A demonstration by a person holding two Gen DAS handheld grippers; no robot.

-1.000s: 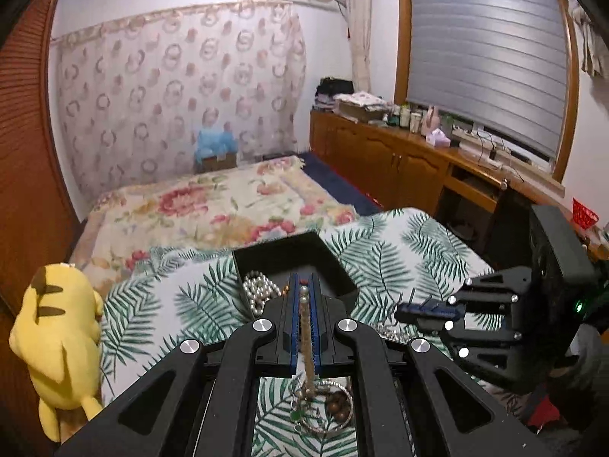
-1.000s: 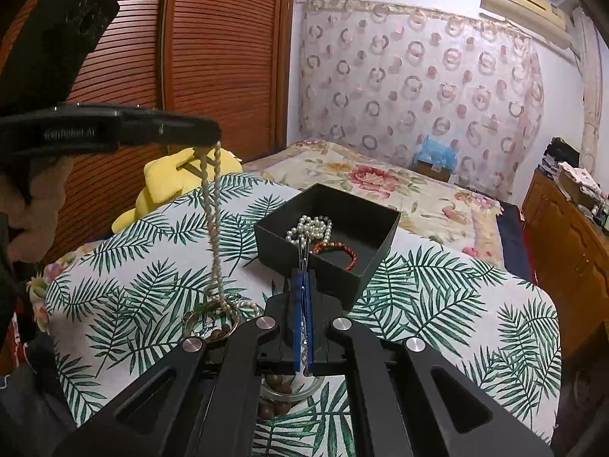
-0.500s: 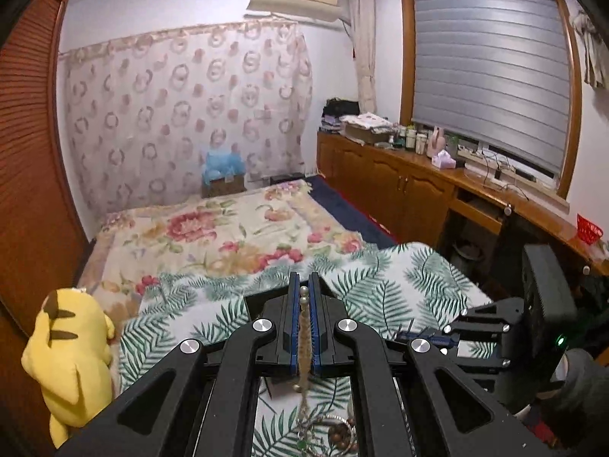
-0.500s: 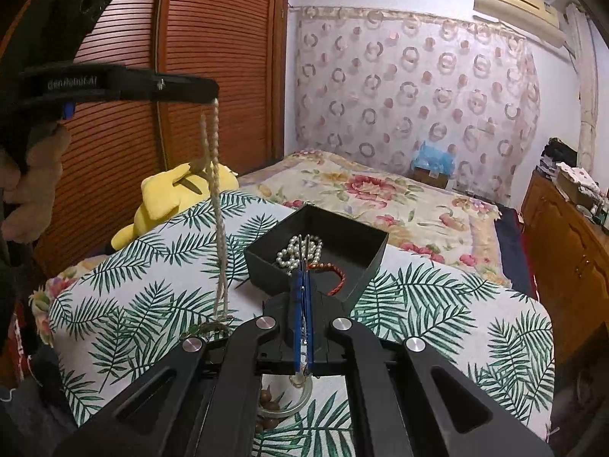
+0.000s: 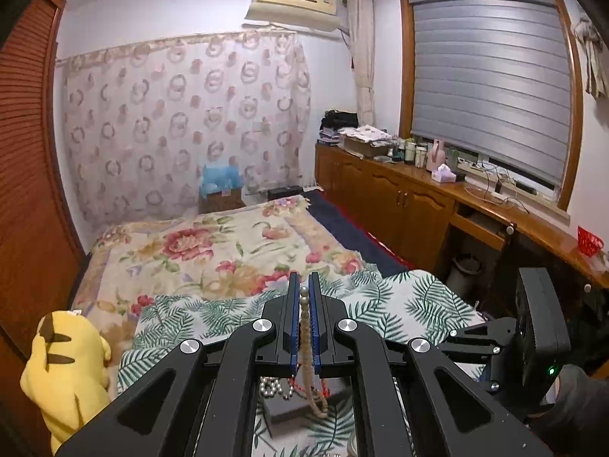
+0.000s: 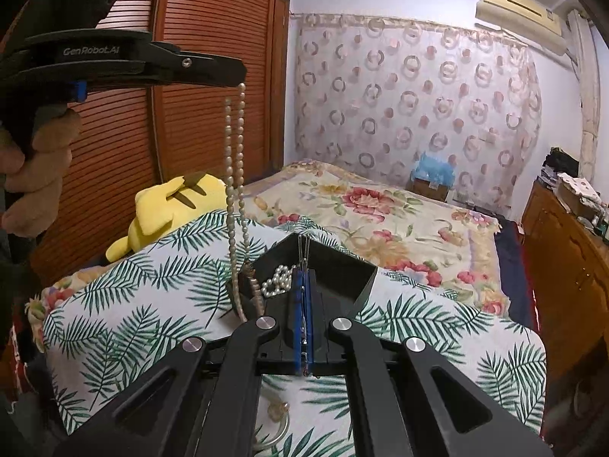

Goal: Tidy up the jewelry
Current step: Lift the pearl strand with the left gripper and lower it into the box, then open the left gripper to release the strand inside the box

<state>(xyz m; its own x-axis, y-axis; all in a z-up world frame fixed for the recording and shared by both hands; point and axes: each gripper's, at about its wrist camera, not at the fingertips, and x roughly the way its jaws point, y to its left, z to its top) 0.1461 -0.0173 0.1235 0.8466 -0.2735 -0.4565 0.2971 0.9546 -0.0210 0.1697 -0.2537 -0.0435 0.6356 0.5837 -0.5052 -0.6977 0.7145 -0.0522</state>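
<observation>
Left gripper (image 5: pixel 303 297): fingers clenched on a cream bead necklace (image 6: pixel 235 190), held high; the strand hangs doubled, its lower loop at the near left corner of the black box (image 6: pixel 335 266).

Right gripper (image 6: pixel 303 278): fingers pressed together on a thin metal piece too small to identify, tips over the box.

Black box: open, on the palm-leaf cloth (image 6: pixel 152 304), holding a white pearl string (image 6: pixel 279 280) at 9 o'clock inside.

Glass ring (image 6: pixel 279 424): on the cloth, at 6 o'clock from the box.

Yellow plush toy (image 6: pixel 179 205): at 10 o'clock, by the wooden louvred doors (image 6: pixel 213 76).

Floral bedspread (image 6: pixel 380 213): at 12 o'clock.
</observation>
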